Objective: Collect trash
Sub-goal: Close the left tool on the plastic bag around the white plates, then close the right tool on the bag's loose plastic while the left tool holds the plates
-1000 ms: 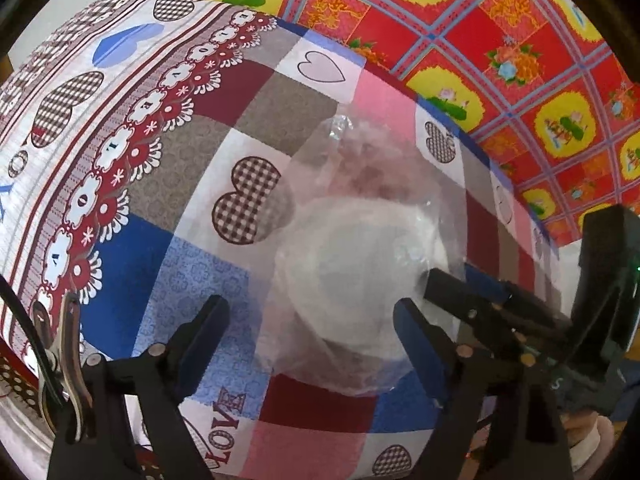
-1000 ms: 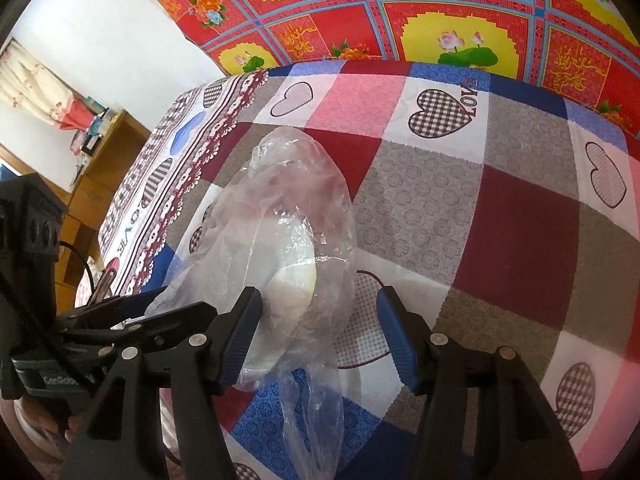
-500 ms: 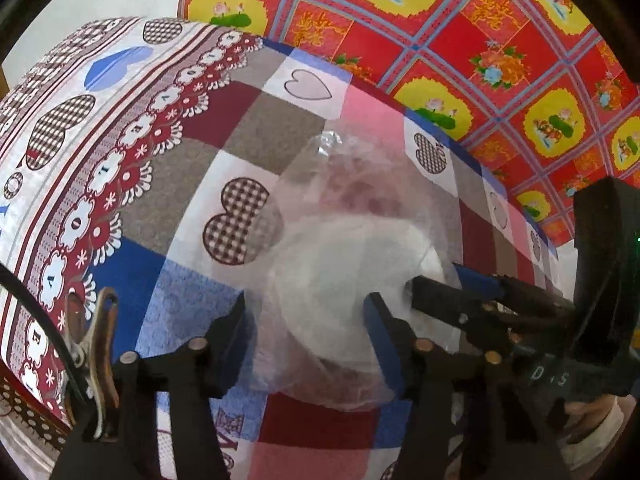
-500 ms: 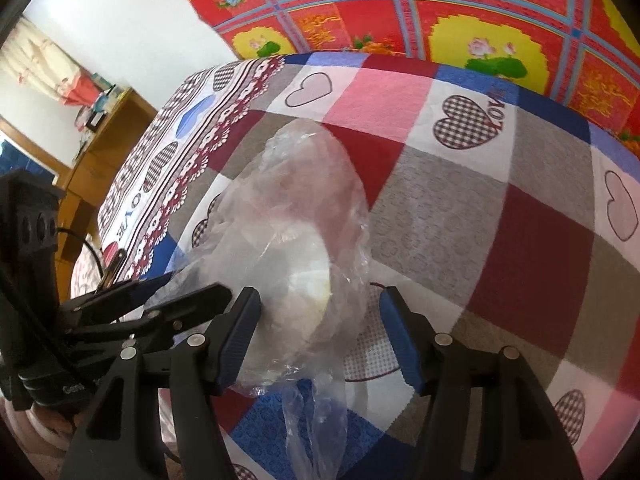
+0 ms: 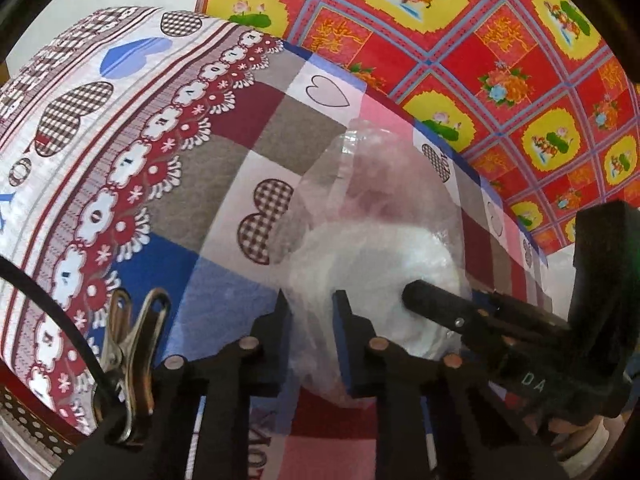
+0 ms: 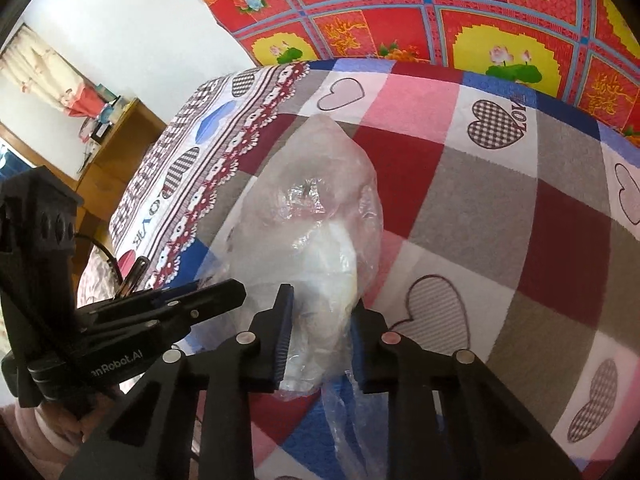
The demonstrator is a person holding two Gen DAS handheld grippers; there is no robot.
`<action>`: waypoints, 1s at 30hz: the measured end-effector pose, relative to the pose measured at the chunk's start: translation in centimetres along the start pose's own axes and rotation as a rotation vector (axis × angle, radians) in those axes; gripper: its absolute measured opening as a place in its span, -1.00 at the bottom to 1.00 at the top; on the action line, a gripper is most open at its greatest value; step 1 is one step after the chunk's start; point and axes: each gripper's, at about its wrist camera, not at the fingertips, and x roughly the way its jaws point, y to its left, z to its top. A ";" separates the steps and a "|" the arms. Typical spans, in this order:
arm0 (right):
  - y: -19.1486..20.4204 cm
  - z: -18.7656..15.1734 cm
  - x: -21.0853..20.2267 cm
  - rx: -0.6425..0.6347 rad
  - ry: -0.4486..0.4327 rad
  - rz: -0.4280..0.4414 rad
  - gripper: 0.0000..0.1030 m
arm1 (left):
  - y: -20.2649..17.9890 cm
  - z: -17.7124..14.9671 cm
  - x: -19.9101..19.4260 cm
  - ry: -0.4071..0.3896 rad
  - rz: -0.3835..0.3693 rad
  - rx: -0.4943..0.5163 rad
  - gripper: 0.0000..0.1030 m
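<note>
The clear plastic bag (image 5: 372,216) lies on the patchwork tablecloth (image 5: 168,184), filling the centre of both wrist views, with something white and rounded (image 5: 380,264) showing through its lower half. In the left wrist view the left gripper (image 5: 310,320) sits at the bottom centre; its jaws have just been closing and now stand narrow, pinching a fold of the bag's near edge between the blue pads. In the right wrist view the right gripper (image 6: 320,328) is likewise at the bottom centre; its jaws have also just been closing and now press on the lower bulge of the bag from both sides, with a loose tail of film hanging below them. Each gripper shows in the other's view: the right one comes in from the right edge of the left view, the left one from the left edge of the right view, so the 2 hold the bag close together at its near end.

As for progress, I judge the grasp made but little else: the bag looks to rest on the cloth still, not lifted. No bin or other container shows in either view, so carrying the bag off and dropping it somewhere remains
</note>
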 end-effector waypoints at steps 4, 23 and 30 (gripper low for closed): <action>1.3 -0.5 -0.1 -0.010 -0.009 0.012 -0.57 | 0.2 -0.5 -1.0 -0.001 -0.025 0.009 -0.69; 3.8 -0.9 0.6 -0.036 0.006 -0.170 -0.31 | 3.3 -2.1 -2.2 0.023 0.014 -0.021 -0.62; 2.6 0.8 1.7 -0.020 0.000 -0.166 -0.10 | 3.5 -1.7 -1.6 0.029 0.006 -0.027 -0.40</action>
